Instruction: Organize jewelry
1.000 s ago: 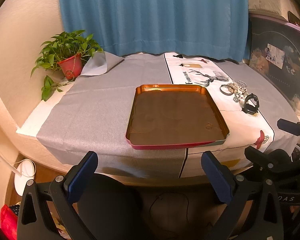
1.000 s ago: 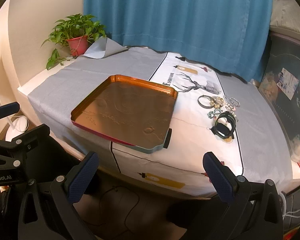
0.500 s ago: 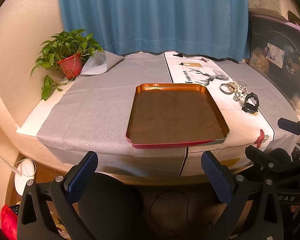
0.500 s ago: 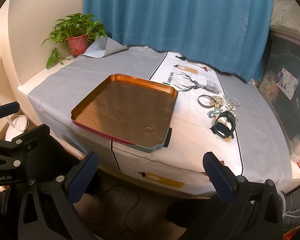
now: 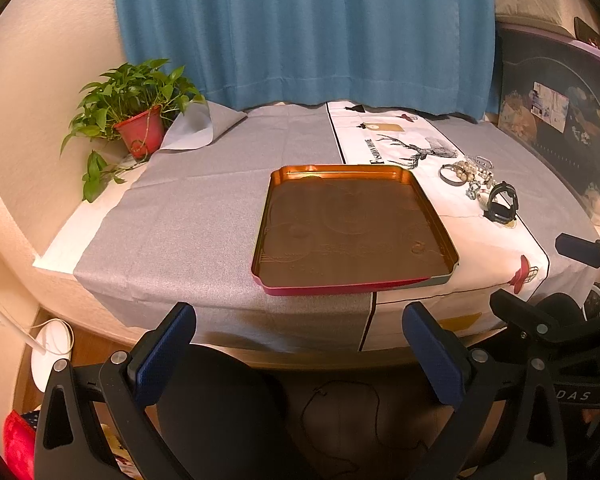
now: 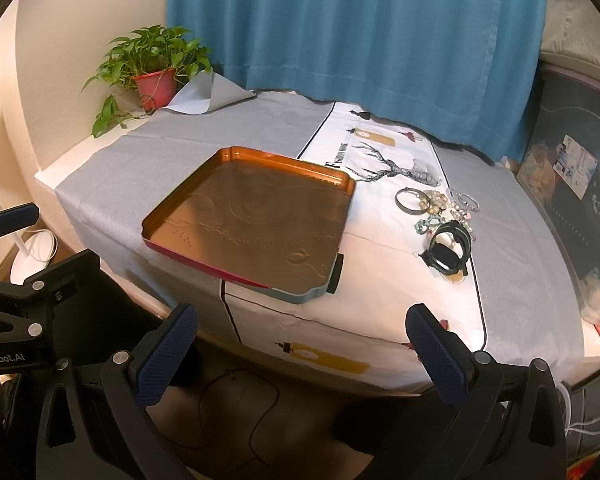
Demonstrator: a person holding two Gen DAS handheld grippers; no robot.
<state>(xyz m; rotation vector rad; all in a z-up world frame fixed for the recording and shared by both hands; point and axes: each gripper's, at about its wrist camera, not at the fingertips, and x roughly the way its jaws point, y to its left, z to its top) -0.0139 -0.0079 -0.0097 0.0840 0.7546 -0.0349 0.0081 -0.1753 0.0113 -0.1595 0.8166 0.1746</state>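
Observation:
An empty copper-coloured metal tray [image 5: 436,220] [image 6: 160,216] lies on the table near its front edge. To its right, on the white printed runner, sits a pile of jewelry [image 5: 474,176] [image 6: 440,206]: a metal bangle [image 6: 410,200], beaded bracelets and a black watch [image 5: 500,202] [image 6: 448,250]. My left gripper [image 5: 300,354] hangs open below the table's front edge, in front of the tray. My right gripper [image 6: 300,356] is open too, low in front of the table between tray and jewelry. Both hold nothing.
A potted plant [image 5: 136,120] [image 6: 152,76] stands at the back left corner. A blue curtain [image 5: 300,32] hangs behind the table. A grey cloth [image 5: 180,208] covers the tabletop. A dark cabinet [image 6: 580,184] stands at the right. A cable [image 6: 240,400] lies on the floor below.
Both grippers have crept slightly forward and up toward the table; nothing on the table has moved.

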